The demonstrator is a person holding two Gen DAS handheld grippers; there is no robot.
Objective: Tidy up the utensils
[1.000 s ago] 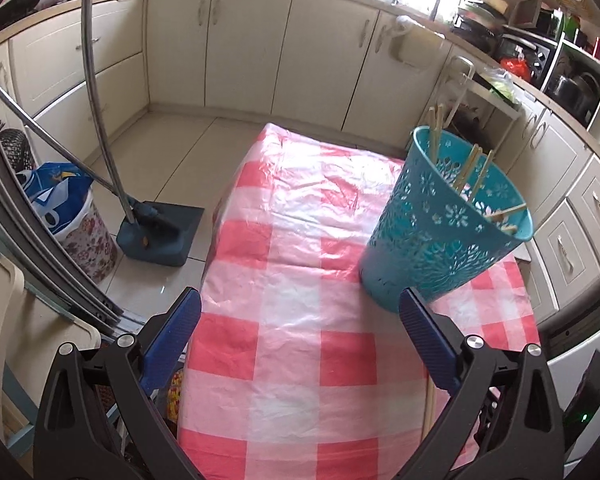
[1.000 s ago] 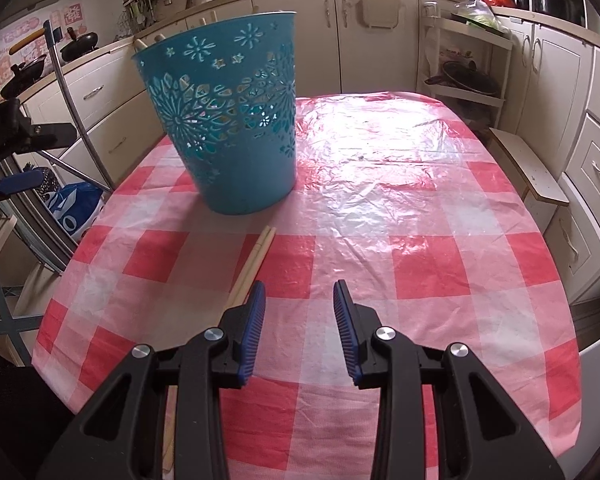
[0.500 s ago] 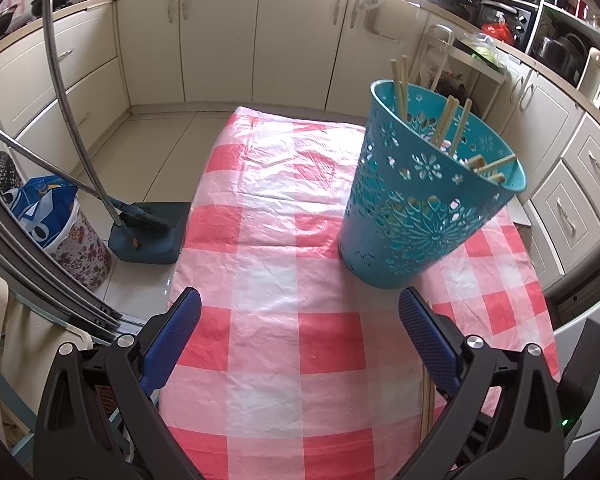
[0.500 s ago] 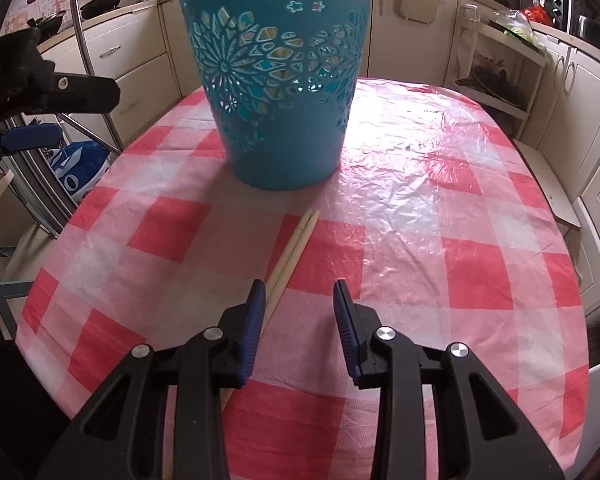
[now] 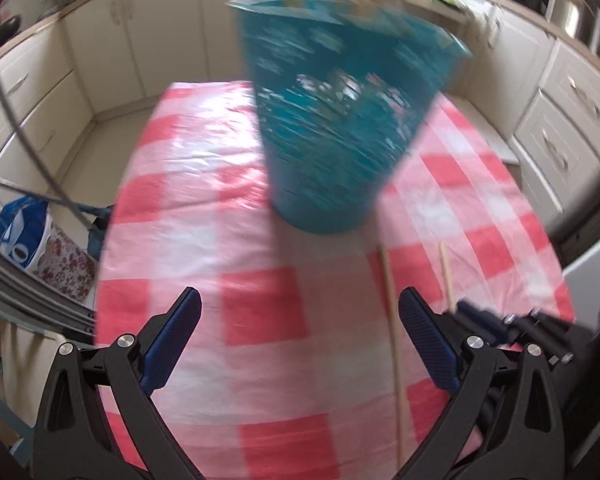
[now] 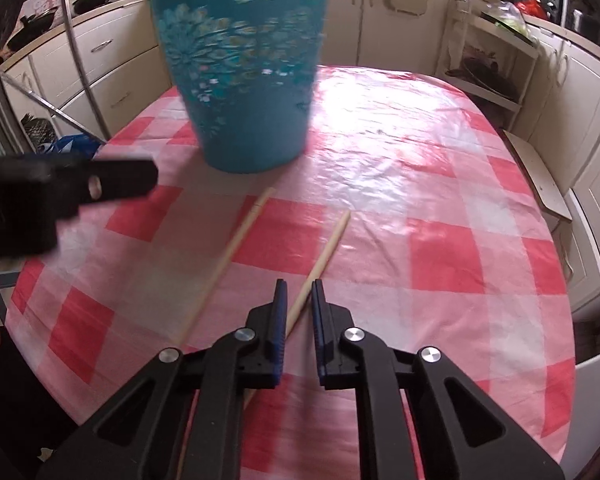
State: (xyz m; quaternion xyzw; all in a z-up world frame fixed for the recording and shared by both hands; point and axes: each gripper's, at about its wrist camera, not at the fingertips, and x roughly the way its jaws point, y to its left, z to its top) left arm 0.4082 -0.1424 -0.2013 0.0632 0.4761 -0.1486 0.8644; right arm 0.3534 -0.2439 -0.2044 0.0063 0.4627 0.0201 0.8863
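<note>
A teal cut-out basket [image 5: 340, 120] [image 6: 244, 80] stands on the red-and-white checked tablecloth [image 5: 220, 208]. Two wooden chopsticks lie in front of it. My right gripper [image 6: 300, 284] is closing its jaws on one chopstick [image 6: 328, 248] [image 5: 446, 276], which runs slantwise between the blue pads and touches both. The other chopstick [image 6: 228, 256] [image 5: 392, 320] lies flat to its left. My left gripper [image 5: 300, 308] is wide open above the cloth with nothing between its fingers, and the loose chopstick passes just inside its right finger. Its black body [image 6: 100, 184] shows at the left of the right wrist view.
Cream cabinets [image 6: 400, 12] ring the table. A blue bag [image 5: 20, 232] and a flowered bin [image 5: 68, 268] sit on the floor past the table's left edge. A metal pole [image 6: 84, 76] leans there. An open shelf unit [image 6: 496, 68] stands at the back right.
My right jaws have narrowed around one chopstick, which has swung away from its pair. My left gripper has swept right and down, bringing the basket and both chopsticks in front of it.
</note>
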